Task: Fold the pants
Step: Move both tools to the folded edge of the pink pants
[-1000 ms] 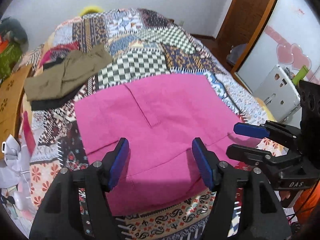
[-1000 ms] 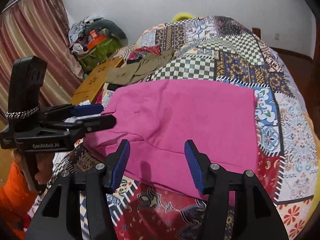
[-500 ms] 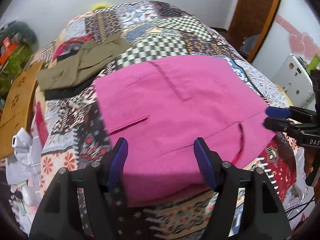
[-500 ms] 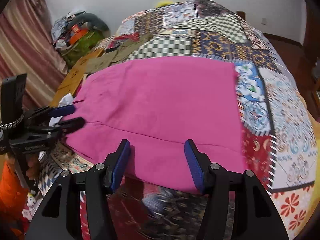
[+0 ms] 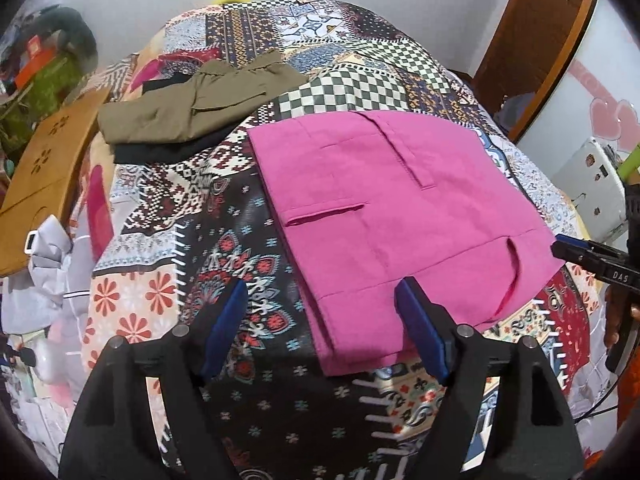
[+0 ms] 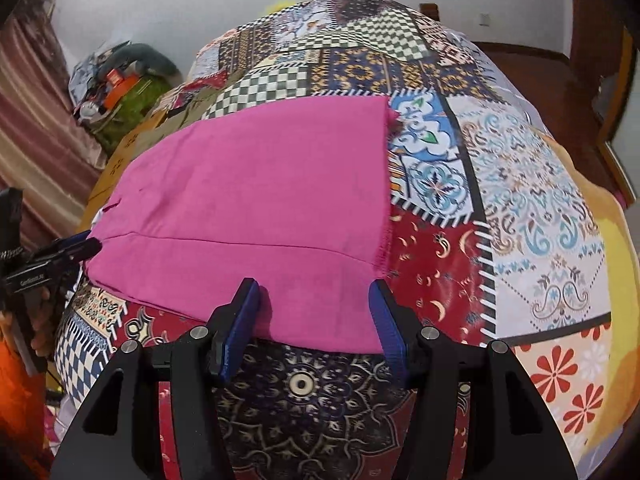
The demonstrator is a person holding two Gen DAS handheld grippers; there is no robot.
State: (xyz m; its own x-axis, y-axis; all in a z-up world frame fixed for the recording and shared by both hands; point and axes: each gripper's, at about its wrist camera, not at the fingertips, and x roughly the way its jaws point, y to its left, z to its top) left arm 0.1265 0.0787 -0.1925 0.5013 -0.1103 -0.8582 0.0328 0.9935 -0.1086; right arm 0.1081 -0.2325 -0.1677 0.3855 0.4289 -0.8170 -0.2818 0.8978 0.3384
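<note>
Pink pants [image 5: 392, 208] lie flat on a patchwork bedspread [image 5: 240, 248]; the waistband with pockets faces the left wrist view. They also show in the right wrist view [image 6: 256, 208], with the leg hem at the right. My left gripper [image 5: 320, 320] is open and empty, above the near left corner of the waist. My right gripper [image 6: 312, 312] is open and empty, over the near edge of the pants by the hem corner. The right gripper also shows at the right edge of the left view [image 5: 584, 252], and the left gripper at the left edge of the right view [image 6: 64, 248].
Folded olive pants [image 5: 200, 104] lie on a dark garment at the bed's far left. A wooden board [image 5: 44, 176] and a pile of clutter [image 6: 116, 80] stand beside the bed. A white appliance [image 5: 592, 192] and a wooden door [image 5: 532, 40] are at the right.
Both grippers have drawn apart along the pants' near edge, left toward the waist, right toward the hem. The pants lie spread out flatter. Both jaws stay open.
</note>
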